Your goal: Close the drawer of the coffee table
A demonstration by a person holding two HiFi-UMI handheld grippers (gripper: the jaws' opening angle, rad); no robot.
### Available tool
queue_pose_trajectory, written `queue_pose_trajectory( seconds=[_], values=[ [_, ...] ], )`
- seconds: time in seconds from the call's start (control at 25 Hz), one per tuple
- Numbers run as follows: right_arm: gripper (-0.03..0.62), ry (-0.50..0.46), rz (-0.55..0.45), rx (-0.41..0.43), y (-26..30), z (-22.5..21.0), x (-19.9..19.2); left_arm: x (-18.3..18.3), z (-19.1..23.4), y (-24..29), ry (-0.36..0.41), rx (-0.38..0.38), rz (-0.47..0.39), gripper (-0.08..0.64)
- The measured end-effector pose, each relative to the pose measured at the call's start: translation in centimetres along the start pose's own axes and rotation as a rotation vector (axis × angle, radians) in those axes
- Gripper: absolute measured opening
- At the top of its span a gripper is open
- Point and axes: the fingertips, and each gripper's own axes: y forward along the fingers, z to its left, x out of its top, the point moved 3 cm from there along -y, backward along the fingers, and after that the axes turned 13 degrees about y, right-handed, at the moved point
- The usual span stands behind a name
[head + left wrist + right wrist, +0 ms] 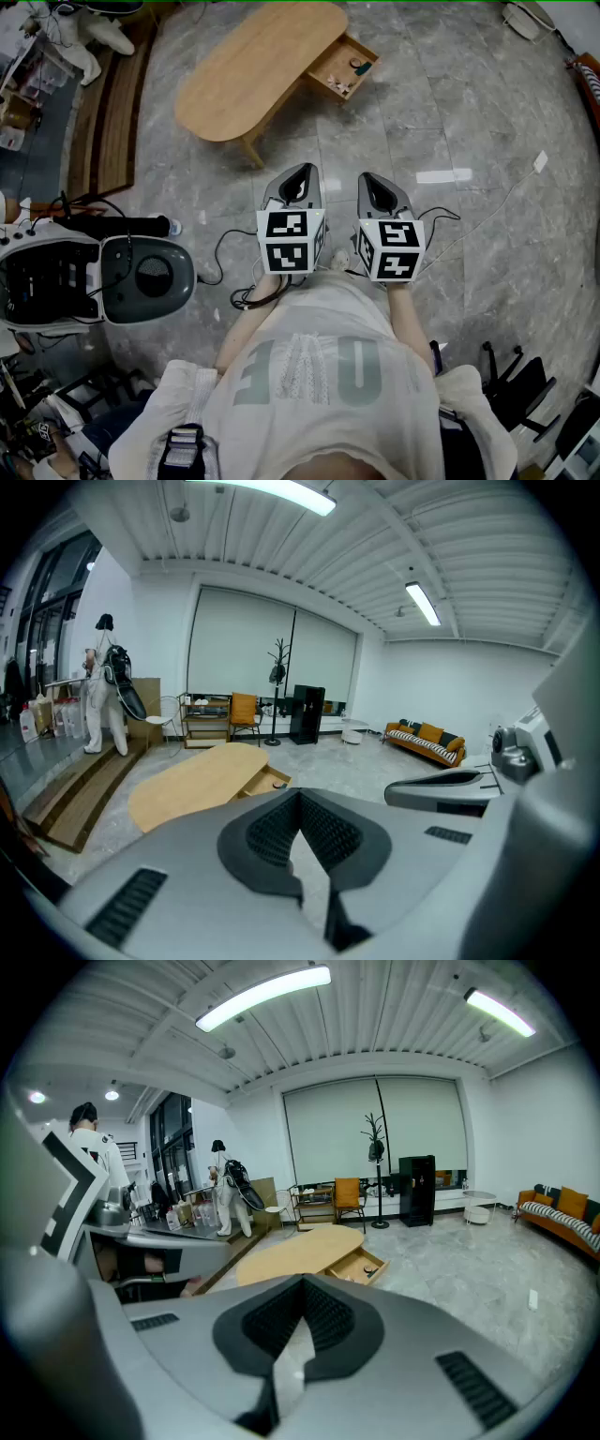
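Head view: left gripper (301, 172) and right gripper (376, 180) — jaws pressed together, empty — well apart from the open drawer (342, 64).

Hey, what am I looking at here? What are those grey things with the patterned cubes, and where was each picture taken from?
A person holds a hand-held two-jaw gripper in each hand; the cubes are part of them. The head view looks down from the person's head: left gripper, right gripper. The other two pictures come from cameras riding on each gripper, looking along its jaws. Both are shut, holding nothing. Ahead on the stone floor stands an oval wooden coffee table, its drawer pulled open with small items inside.
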Motion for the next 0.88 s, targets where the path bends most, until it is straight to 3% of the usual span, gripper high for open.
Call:
queue_pose_trajectory(
  seconds=[0.48, 0.88],
  values=[
    [0.005, -0.009, -0.008, 0.031, -1.0, -2.5, 0.4, 0.3, -1.3, 0.5, -0.023, 0.050, 0.014, 0.008],
    [0.005, 0.076, -0.037, 0.111, -0.1, -3.1, 2.2, 0.5, -0.3, 1.2, -0.067, 0.083, 0.046, 0.008]
  ],
)
